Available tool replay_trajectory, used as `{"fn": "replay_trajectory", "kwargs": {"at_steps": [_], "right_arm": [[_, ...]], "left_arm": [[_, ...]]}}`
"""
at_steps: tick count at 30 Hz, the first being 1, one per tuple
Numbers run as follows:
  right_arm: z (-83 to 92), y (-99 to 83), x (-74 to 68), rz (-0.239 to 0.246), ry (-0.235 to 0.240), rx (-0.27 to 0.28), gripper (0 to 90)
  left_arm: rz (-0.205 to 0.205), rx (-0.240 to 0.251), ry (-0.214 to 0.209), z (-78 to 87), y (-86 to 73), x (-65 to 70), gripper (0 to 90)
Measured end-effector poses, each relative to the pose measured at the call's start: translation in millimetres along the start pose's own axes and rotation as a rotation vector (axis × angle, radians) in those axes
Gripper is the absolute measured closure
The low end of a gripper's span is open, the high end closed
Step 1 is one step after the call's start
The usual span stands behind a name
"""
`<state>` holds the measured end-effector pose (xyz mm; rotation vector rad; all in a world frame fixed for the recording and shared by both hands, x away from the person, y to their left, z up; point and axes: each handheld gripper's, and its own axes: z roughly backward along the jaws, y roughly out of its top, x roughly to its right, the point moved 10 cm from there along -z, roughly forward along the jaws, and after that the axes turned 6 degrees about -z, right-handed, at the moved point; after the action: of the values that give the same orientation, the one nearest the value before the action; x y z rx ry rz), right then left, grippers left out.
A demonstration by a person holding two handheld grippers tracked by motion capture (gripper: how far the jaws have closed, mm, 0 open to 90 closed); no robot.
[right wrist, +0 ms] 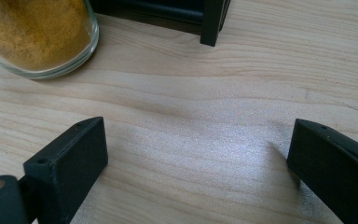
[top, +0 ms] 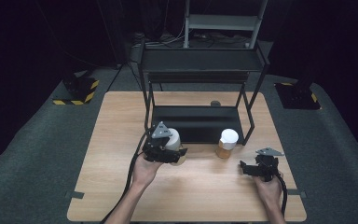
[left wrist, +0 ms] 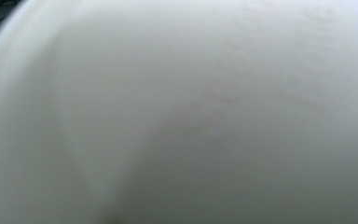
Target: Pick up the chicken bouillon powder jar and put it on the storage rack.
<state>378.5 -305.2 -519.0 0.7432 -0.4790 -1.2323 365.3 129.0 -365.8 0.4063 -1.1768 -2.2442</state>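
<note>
My left tool (top: 175,154) is clamped on a white-lidded jar (top: 173,139), which lies tipped between its jaws just ahead of my left hand (top: 145,169). To that tool's right, a second jar (top: 227,143) with a white lid and brownish contents stands upright on the bench (top: 116,140), just in front of the black shelf rack (top: 200,74). Further right of it, my right tool (top: 244,167) rests low over the bench, its jaws pointing left toward the standing jar.

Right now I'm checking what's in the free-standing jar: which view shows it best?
The right gripper view: the jar is close, its glass base holding orange-brown powder. The high view shows the whole jar, small, white-lidded, standing before the black rack.
</note>
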Motion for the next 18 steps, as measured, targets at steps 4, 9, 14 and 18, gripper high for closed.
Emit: {"fn": "replay_trajectory", "kwargs": {"at_steps": [4,9,14,18], "right_arm": [[0.0,0.0,0.0,0.000,0.000,0.000,4.2],[0.0,0.0,0.0,0.000,0.000,0.000,4.2],[0.0,0.0,-0.1,0.000,0.000,0.000,4.2],[0.1,0.0,-0.1,0.000,0.000,0.000,4.2]], "left_arm": [[-0.011,-0.002,-0.013,9.3,23.8,-5.4,32.3],[-0.021,-0.010,0.002,21.4,55.8,-13.2,32.4],[-0.022,-0.014,0.022,31.6,81.8,-20.6,32.5],[-0.014,-0.013,0.028,39.5,102.2,-26.7,32.6]]}}
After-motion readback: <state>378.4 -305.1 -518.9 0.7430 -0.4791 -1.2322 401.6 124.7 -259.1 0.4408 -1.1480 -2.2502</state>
